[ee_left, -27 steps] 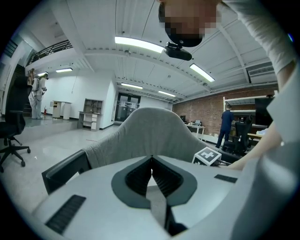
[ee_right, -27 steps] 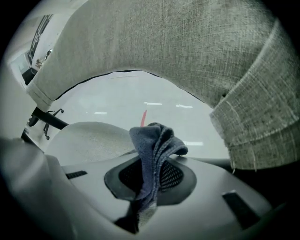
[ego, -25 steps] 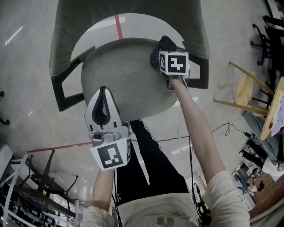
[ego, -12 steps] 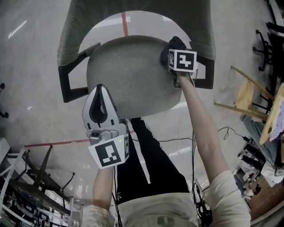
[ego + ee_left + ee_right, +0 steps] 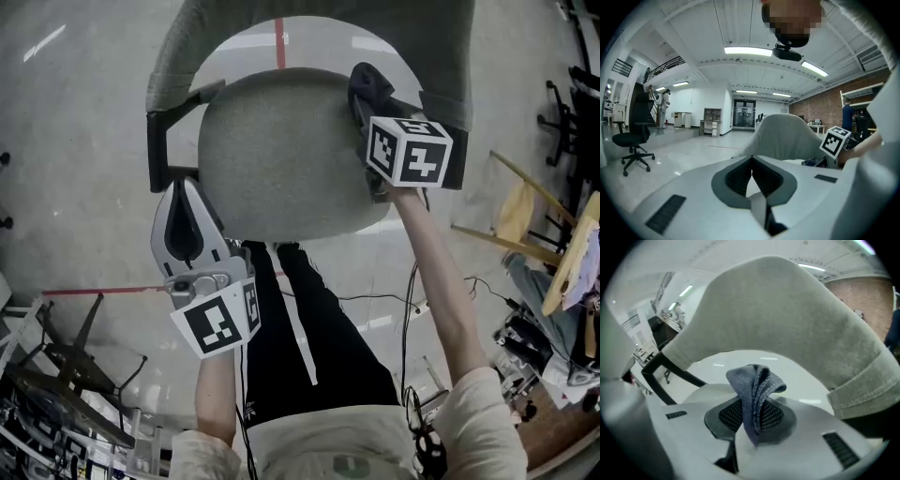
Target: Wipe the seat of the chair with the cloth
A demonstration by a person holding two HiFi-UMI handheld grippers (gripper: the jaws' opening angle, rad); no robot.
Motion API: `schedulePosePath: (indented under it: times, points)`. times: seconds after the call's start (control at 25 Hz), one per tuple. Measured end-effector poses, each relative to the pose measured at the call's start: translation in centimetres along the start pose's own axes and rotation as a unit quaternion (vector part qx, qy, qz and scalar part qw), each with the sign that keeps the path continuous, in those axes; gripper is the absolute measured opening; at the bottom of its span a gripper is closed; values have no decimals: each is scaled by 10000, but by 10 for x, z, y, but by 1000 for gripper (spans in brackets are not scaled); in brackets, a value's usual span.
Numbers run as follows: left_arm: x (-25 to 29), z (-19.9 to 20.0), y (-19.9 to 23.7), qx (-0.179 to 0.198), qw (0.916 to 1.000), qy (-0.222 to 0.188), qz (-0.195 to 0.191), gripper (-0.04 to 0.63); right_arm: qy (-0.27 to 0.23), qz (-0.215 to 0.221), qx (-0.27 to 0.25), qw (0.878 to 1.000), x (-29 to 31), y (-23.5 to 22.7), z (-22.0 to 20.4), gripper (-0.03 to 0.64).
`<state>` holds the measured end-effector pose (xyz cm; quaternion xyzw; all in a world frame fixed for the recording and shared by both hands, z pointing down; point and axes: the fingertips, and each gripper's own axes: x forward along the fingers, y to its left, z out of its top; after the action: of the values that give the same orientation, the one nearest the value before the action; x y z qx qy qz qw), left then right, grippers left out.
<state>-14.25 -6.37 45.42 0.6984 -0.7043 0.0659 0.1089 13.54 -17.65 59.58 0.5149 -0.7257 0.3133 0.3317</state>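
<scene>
**Cloth pinched at the seat's back-right edge**

The right hand-held gripper (image 5: 752,420) pinched the dark cloth (image 5: 754,390) at the back-right edge of the seat (image 5: 281,159), probably ready to drag it across. The left hand-held gripper (image 5: 751,161), jaws pressed together on nothing, hung idle off the seat's front-left. The marker cube (image 5: 410,150) hid whether cloth met seat.

The person is wearing a cream short-sleeved shirt (image 5: 356,455) and black trousers (image 5: 272,337) with a white stripe. The left gripper (image 5: 182,192) and right gripper (image 5: 364,92) are carrying black-and-white marker cubes (image 5: 410,150).
</scene>
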Motion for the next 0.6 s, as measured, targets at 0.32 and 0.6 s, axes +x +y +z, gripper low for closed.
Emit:
schedulePosePath:
  times: [0.32, 0.6]
  points:
    - [-12, 12, 8, 174, 9996, -211, 55, 15, -400, 2347, 387, 9705, -43, 174, 20, 57]
    - [-17, 2, 23, 32, 9997, -81, 228, 15, 423, 3357, 1308, 9319, 3, 275, -34, 57]
